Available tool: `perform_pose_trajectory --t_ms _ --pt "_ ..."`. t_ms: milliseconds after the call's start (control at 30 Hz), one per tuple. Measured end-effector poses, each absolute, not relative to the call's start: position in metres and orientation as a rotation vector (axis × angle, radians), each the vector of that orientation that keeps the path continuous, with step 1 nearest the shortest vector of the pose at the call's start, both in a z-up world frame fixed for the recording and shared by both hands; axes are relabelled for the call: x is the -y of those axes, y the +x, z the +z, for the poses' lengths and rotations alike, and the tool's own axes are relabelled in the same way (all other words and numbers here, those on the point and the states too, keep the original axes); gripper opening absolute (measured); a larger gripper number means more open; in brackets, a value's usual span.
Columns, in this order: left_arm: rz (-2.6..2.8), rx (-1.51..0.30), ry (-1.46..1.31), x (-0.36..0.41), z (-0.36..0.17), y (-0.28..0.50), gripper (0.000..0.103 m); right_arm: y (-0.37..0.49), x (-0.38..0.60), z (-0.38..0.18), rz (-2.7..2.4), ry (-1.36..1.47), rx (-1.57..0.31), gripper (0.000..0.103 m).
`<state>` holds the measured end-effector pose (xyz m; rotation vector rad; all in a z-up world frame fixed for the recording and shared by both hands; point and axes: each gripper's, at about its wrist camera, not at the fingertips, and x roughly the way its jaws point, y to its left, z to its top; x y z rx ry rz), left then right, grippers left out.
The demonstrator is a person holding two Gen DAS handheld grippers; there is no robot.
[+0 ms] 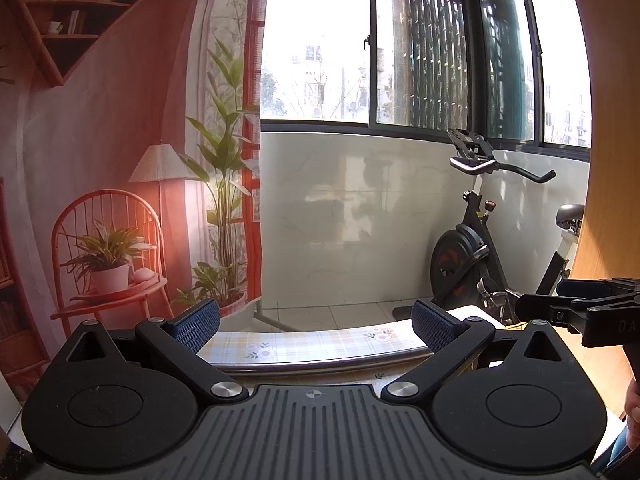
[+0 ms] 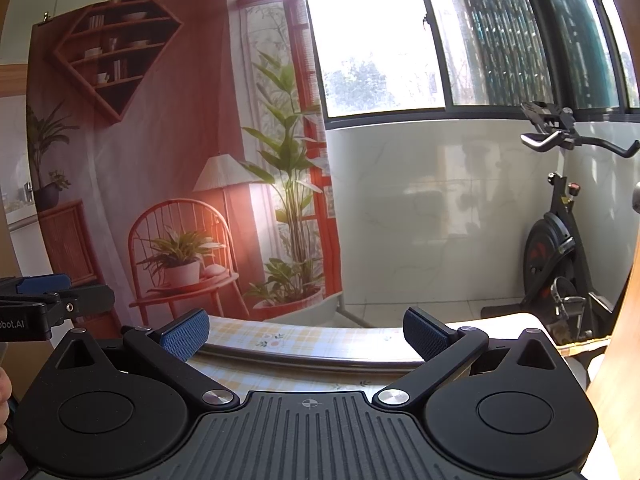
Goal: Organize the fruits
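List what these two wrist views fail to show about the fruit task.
- Fruits: none visible in either view; both cameras point level, past the table's far edge.
- Most of the tabletop: hidden beneath the open left claw and open right claw.
- Exercise bike: cut off by the right view's edge.

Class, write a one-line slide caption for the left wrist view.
Open left gripper held level above the checked tablecloth, facing a printed backdrop and exercise bike.

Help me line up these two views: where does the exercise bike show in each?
Left wrist: the bike stands right of centre, beyond the table's far edge, against the tiled wall.
Right wrist: the bike sits at the far right edge.
Shared landmark: the printed backdrop, left of the window in both.
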<state>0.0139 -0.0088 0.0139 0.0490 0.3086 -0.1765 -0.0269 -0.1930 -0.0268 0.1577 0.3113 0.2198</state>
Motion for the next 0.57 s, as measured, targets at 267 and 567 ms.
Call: perform_pose_trajectory --t_ms 267,567 --pt "-0.18 -0.305 0.054 0.0093 0.0134 0.0136 0.103 -0.0272 0.1931 -0.0265 0.22 0.159 -0.312 0.103" --pt "-0.179 -0.301 0.051 0.0075 0.0139 0.0137 0.103 -0.0271 0.1933 -0.0265 0.22 0.16 -0.312 0.103"
